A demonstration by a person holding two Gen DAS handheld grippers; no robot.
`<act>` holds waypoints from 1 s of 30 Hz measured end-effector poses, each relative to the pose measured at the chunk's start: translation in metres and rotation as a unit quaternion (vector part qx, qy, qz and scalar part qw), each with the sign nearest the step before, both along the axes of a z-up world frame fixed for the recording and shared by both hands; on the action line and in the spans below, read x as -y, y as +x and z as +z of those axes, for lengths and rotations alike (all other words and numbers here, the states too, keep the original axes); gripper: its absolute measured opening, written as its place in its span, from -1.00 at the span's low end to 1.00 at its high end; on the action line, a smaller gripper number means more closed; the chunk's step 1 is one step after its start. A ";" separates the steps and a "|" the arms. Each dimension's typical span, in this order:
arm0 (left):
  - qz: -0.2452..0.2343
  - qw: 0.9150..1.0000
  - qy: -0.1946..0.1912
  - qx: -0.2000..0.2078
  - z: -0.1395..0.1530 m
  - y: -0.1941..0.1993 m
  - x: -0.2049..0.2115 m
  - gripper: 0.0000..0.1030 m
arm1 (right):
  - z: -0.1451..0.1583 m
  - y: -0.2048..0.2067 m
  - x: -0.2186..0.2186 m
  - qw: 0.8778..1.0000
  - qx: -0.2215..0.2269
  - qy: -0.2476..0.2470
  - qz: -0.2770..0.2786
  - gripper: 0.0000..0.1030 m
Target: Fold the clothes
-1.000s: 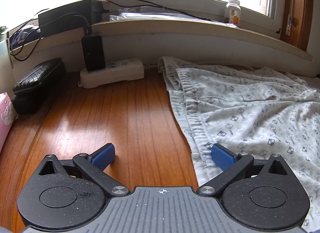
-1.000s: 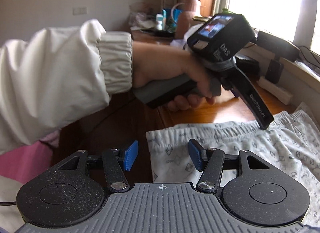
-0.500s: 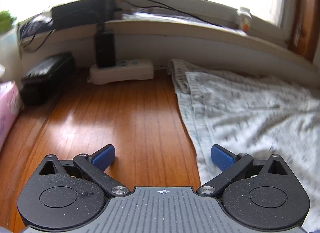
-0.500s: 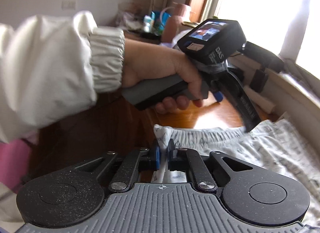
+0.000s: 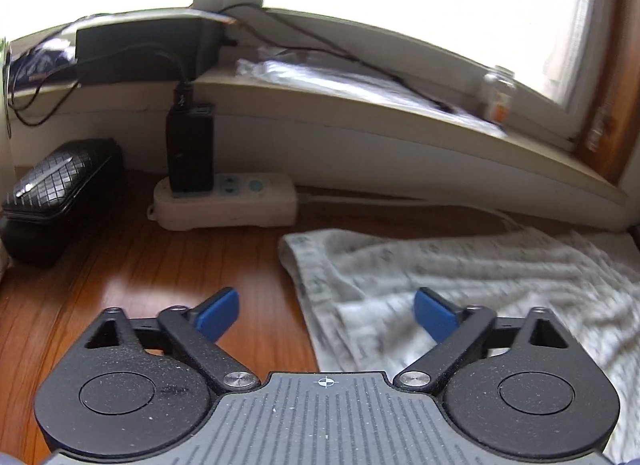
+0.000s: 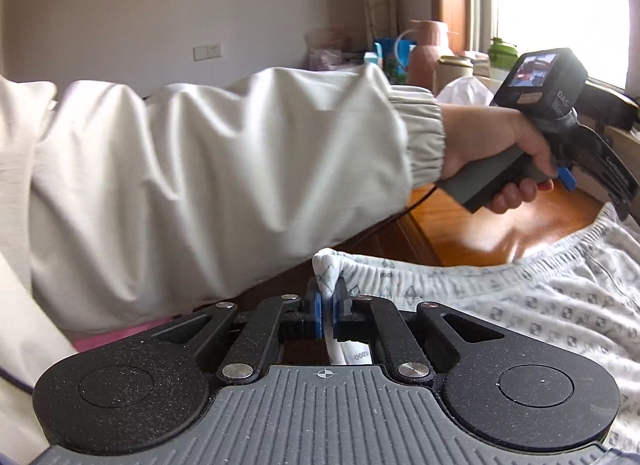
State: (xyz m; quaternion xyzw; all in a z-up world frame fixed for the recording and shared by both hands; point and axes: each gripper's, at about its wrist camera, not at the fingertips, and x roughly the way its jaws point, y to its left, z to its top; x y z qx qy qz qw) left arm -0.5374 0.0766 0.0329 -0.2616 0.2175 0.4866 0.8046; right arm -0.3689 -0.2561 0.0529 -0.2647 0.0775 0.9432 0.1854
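Pinching a raised corner of the waistband, the right gripper (image 6: 327, 307) has its blue-padded jaws closed tight on the pale grey patterned cotton shorts (image 6: 520, 305), with a white care label hanging just below the pads. From that corner the elastic waistband runs away along the polished wooden tabletop (image 6: 472, 229), and the rest of the garment lies spread flat to the right. Above it reaches a person's arm in a cream-white sleeve with an elastic cuff (image 6: 224, 169), whose left hand (image 6: 492, 149) grips the grey handle of the other tool.

The left gripper (image 5: 327, 313) hovers with its jaws spread wide and nothing between them: one blue pad stands over bare wood, the other over the cloth, so the shorts' waistband edge (image 5: 316, 285) runs between them. The far corner of the waistband lies near the table's back edge. Beyond it, against the wall, sits a white power strip (image 5: 228, 209) with a black adapter block (image 5: 190, 153) plugged in upright, and at the far left corner rests a black quilted case (image 5: 56, 189). A small bottle (image 5: 498, 97), blurred, stands on the windowsill above.
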 end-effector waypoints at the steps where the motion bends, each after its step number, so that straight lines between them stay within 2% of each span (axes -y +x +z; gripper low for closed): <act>1: 0.002 1.000 -0.010 0.013 -0.003 -0.001 -0.008 0.26 | 0.001 0.002 0.000 1.000 -0.001 0.001 -0.003 -0.88; 3: 0.001 0.999 -0.027 0.032 -0.008 -0.003 -0.020 0.10 | 0.002 0.006 -0.002 1.000 -0.003 0.003 -0.009 -0.88; 6: -0.005 0.999 -0.033 0.019 -0.013 0.005 -0.030 0.06 | 0.002 0.010 -0.002 1.000 -0.011 0.003 -0.020 -0.88; 7: -0.012 0.999 -0.030 0.013 -0.014 0.009 -0.031 -0.29 | 0.002 0.011 -0.003 1.000 -0.012 0.002 -0.019 -0.88; 8: -0.016 1.000 -0.024 0.006 -0.012 0.012 -0.032 -0.53 | 0.003 0.012 -0.003 1.000 -0.014 -0.001 -0.015 -0.88; 9: -0.019 1.000 -0.016 -0.002 -0.009 0.015 -0.033 -0.86 | 0.004 0.013 -0.004 1.000 -0.015 -0.003 -0.011 -0.88; 13: 0.030 0.998 0.058 0.000 0.020 0.010 -0.034 -0.93 | 0.004 0.015 0.001 0.999 -0.024 -0.022 0.008 -0.89; 15: 0.075 0.992 0.095 -0.019 0.031 0.009 -0.035 -0.93 | 0.007 0.014 0.003 0.999 -0.027 -0.024 0.015 -0.89; 19: 0.075 0.994 0.066 -0.047 0.023 0.011 -0.042 -0.87 | 0.013 0.013 0.006 0.999 -0.033 -0.024 0.025 -0.89; 21: 0.074 0.994 0.065 -0.054 0.017 0.005 -0.034 -0.87 | 0.016 0.012 0.007 0.999 -0.036 -0.024 0.029 -0.89; 22: 0.077 0.994 0.063 -0.051 0.015 -0.001 -0.029 -0.77 | 0.017 0.012 0.008 0.999 -0.037 -0.024 0.032 -0.89; 23: 0.080 0.994 0.061 -0.048 0.013 -0.006 -0.024 -0.58 | 0.019 0.012 0.009 0.998 -0.038 -0.025 0.034 -0.89; 24: 0.080 0.994 0.059 -0.042 0.013 -0.013 -0.018 -0.13 | 0.020 0.013 0.009 0.998 -0.040 -0.024 0.034 -0.89; 25: 0.079 0.995 0.057 -0.034 0.014 -0.020 -0.012 0.17 | 0.020 0.016 0.008 0.998 -0.041 -0.022 0.032 -0.89; 28: 0.054 0.997 0.047 -0.018 0.015 -0.032 0.006 0.16 | 0.023 0.023 0.007 0.998 -0.045 -0.016 0.027 -0.89; 30: 0.037 0.999 0.034 -0.021 0.011 -0.030 0.007 0.17 | 0.023 0.026 0.006 0.998 -0.047 -0.015 0.026 -0.89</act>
